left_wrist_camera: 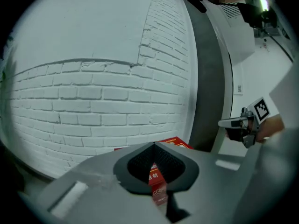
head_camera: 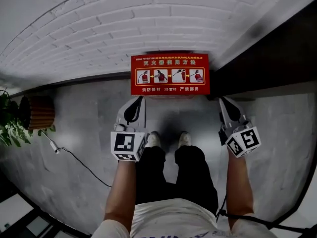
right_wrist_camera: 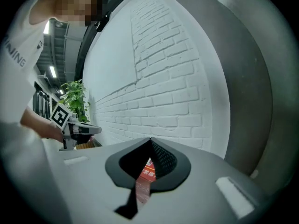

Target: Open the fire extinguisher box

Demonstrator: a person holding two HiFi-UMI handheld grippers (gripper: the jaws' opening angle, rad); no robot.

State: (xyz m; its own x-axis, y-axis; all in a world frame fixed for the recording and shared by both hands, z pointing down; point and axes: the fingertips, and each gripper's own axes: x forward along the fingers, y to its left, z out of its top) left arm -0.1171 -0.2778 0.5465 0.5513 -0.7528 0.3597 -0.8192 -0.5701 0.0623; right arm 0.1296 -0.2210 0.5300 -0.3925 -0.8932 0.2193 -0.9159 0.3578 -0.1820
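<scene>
Left gripper (head_camera: 138,100), right gripper (head_camera: 223,101) forward, jaws together, before red box (head_camera: 170,74)

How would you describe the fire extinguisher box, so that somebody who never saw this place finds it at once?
Look at the white brick wall and follow it down to the grey floor. The fire extinguisher box stands there at the wall's foot, straight ahead of the person's shoes. It is the only red thing, with a row of four pictures on it.

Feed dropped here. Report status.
Left hand-held gripper shut, empty. Right hand-held gripper shut, empty. Fire extinguisher box closed, untouched. Nothing blocking.
</scene>
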